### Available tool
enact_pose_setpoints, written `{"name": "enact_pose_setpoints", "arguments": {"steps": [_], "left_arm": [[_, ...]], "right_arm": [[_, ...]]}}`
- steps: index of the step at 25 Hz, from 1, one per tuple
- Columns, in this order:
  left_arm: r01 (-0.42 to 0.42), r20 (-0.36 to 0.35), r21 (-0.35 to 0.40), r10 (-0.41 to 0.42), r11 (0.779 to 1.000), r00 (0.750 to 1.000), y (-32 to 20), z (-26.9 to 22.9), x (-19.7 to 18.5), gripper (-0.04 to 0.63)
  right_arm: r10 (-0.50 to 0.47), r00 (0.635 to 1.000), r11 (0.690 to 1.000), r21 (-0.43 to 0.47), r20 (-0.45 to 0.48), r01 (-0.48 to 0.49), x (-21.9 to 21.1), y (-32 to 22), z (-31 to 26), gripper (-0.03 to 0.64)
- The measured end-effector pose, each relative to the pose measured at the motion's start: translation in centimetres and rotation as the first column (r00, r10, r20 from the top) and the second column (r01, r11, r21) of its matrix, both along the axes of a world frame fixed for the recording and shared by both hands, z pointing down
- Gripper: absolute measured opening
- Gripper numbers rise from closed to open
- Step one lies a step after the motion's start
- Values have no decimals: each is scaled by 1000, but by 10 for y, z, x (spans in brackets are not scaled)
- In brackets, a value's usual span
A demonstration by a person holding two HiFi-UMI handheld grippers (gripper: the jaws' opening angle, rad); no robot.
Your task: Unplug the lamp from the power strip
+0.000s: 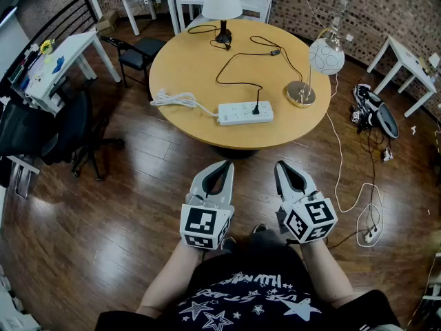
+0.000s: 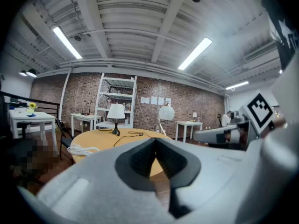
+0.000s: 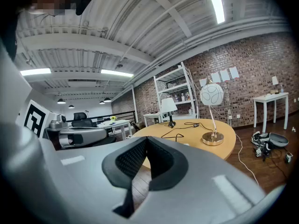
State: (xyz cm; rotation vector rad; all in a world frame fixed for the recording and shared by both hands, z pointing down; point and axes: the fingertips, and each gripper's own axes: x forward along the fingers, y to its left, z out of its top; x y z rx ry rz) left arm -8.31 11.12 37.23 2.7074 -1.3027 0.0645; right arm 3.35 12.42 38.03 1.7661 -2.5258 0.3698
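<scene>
A white power strip (image 1: 245, 112) lies near the front edge of the round wooden table (image 1: 186, 54). A black plug (image 1: 256, 109) sits in the strip, and its black cord (image 1: 231, 67) runs back to a lamp with a white shade (image 1: 222, 2) at the table's far side. The same lamp (image 2: 116, 113) (image 3: 168, 107) shows in both gripper views. My left gripper (image 1: 225, 163) (image 2: 155, 139) and right gripper (image 1: 280, 163) (image 3: 145, 138) hover side by side above the floor, short of the table. Both are shut, with nothing between the jaws.
A globe lamp (image 1: 326, 56) on a gold base (image 1: 300, 94) stands at the table's right. The strip's white cord (image 1: 176, 101) is coiled at its left. Black chairs (image 1: 138, 52) and white side tables (image 1: 58, 64) stand to the left, and cables and another strip (image 1: 368, 234) lie on the floor at right.
</scene>
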Motion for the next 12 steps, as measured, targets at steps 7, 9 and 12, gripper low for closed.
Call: {"name": "enact_pose_setpoints", "arguments": {"steps": [7, 9, 12], "left_arm": [[72, -20, -37, -72, 997, 997, -24, 4, -20, 5], [82, -23, -32, -83, 996, 996, -29, 4, -23, 3], [100, -13, -34, -100, 994, 995, -42, 8, -24, 4]], "right_arm": [[1, 1000, 1000, 10, -15, -1, -3, -21, -1, 8], [-8, 1000, 1000, 15, -16, 8, -4, -30, -1, 8], [-22, 999, 999, 28, -25, 23, -2, -51, 0, 8]]}}
